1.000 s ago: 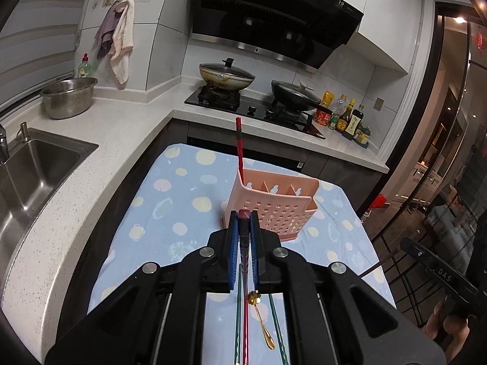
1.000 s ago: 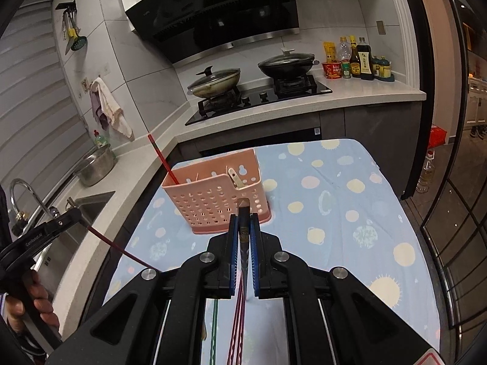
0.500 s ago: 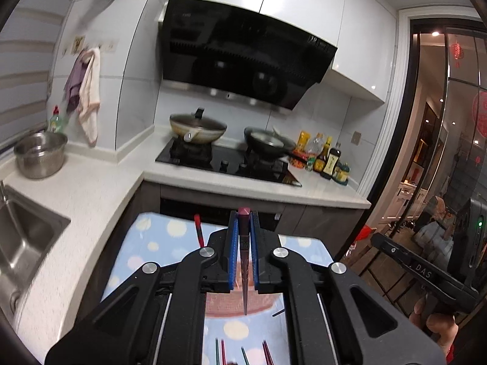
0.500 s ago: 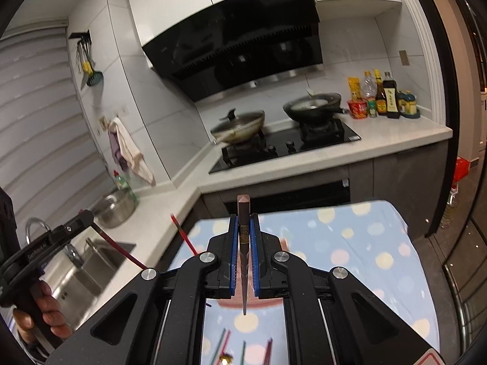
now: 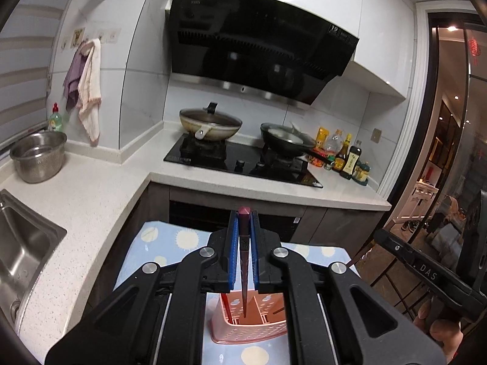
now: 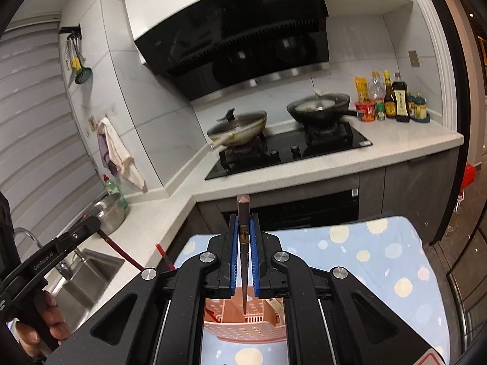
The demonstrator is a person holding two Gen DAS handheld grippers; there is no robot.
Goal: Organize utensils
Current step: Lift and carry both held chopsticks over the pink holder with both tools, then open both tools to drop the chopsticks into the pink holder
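My left gripper (image 5: 243, 217) is shut on a dark red chopstick (image 5: 243, 261) that stands upright between the blue pads. Its tip hangs over a compartment of the pink perforated basket (image 5: 252, 330), where another red chopstick (image 5: 224, 302) leans. My right gripper (image 6: 243, 220) is shut on a dark brown chopstick (image 6: 243, 243), tip down over the same pink basket (image 6: 243, 330). A pale spoon handle (image 6: 276, 306) rests inside. In the right wrist view, the left gripper (image 6: 65, 248) shows at the left, held by a hand.
The basket stands on a table under a blue dotted cloth (image 6: 380, 258). Beyond lie a white counter (image 5: 91, 188), a sink (image 5: 21, 252), a steel bowl (image 5: 38, 159), a hob with two pans (image 5: 243, 158) and bottles (image 5: 344, 158). A glass door (image 5: 450, 152) is at the right.
Both grippers lifted with their chopsticks and moved forward over the basket. The basket went from ahead of the fingers to beneath them, and the loose utensils on the cloth left view.
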